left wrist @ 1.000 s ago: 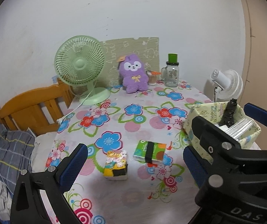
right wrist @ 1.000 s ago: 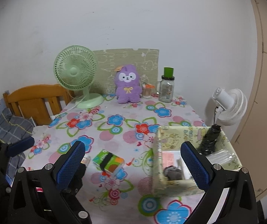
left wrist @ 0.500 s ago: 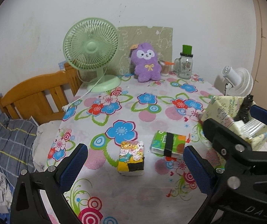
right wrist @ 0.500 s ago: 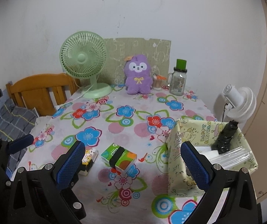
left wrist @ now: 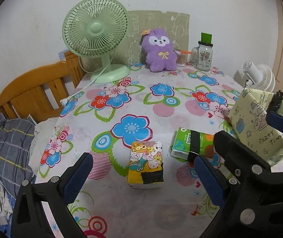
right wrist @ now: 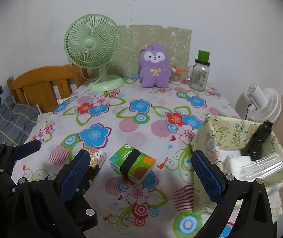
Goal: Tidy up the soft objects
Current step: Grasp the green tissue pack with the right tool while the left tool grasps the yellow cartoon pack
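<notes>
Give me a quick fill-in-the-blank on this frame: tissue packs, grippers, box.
1. The left gripper is lined up on the cartoon tissue pack; its jaws are ____.
2. The green tissue pack has a ____ band around it.
3. The plush toy is coloured ____.
4. The paper-wrapped box stands on the table's ____ side.

Missing: open; black; purple; right

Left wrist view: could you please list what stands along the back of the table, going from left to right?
Green fan → purple plush toy → small cup of sticks → glass jar with green lid.
</notes>
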Action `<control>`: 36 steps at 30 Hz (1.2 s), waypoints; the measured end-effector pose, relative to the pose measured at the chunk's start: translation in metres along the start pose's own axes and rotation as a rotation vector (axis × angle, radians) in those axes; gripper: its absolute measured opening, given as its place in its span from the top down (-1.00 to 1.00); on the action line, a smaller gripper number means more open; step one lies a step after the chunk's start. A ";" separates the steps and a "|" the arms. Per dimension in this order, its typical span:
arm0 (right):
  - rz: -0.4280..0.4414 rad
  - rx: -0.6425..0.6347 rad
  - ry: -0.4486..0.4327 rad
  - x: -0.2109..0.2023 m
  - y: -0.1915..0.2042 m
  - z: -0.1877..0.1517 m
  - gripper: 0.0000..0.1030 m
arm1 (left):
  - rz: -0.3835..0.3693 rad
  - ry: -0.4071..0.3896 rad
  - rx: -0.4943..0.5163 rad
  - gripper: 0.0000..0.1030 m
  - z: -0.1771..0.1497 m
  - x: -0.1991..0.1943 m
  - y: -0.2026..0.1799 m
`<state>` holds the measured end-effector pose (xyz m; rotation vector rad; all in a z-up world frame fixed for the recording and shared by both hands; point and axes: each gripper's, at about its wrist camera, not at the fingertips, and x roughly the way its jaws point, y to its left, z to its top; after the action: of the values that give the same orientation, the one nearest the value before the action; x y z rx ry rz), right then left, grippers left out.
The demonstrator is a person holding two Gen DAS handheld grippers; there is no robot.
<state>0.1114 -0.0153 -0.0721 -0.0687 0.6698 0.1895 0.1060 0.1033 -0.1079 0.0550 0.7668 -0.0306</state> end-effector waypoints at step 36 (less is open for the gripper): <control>0.042 -0.013 0.186 0.110 0.004 -0.010 -1.00 | 0.052 0.195 0.008 -0.90 -0.006 0.086 0.002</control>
<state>0.1892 0.0043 -0.1483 -0.0857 0.8561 0.2299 0.1639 0.1052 -0.1717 0.0863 0.9600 0.0220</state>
